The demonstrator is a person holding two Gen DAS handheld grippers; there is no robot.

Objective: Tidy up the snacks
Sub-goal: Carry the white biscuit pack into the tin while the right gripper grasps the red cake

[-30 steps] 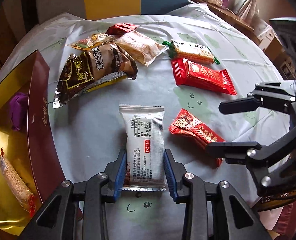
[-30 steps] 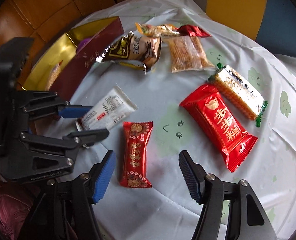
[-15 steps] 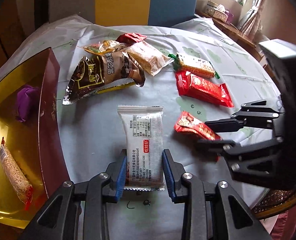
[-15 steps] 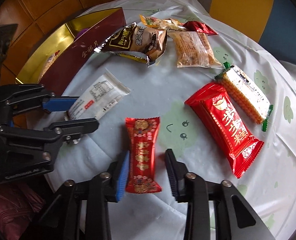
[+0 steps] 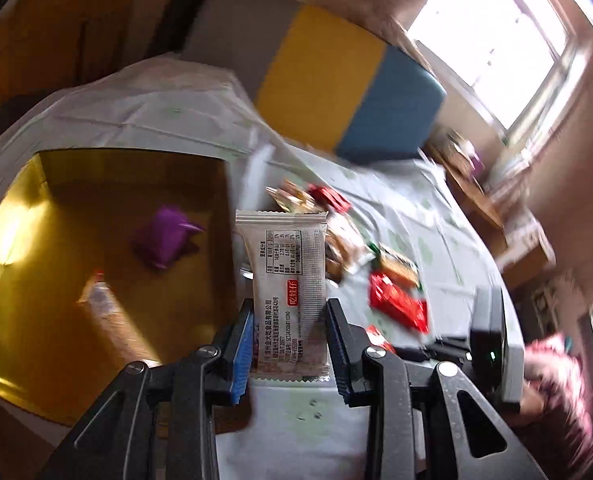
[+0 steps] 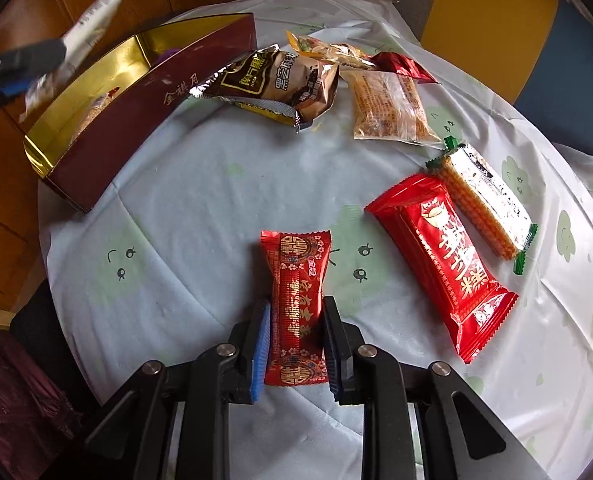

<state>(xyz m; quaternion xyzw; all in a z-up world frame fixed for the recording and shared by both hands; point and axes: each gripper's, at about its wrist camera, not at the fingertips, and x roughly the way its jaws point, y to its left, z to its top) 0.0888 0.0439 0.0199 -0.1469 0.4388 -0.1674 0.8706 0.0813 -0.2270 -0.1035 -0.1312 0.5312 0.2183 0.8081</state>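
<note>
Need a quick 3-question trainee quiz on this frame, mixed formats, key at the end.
1. True or false: the left gripper holds the white packet clear of the table.
2. What is the right gripper shut on?
A. the small red packet
B. the brown bag
C. the large red packet
3. Name the colour of the wrapped item lying in the gold-lined box.

Key: 1 true; 2 A; 3 purple.
</note>
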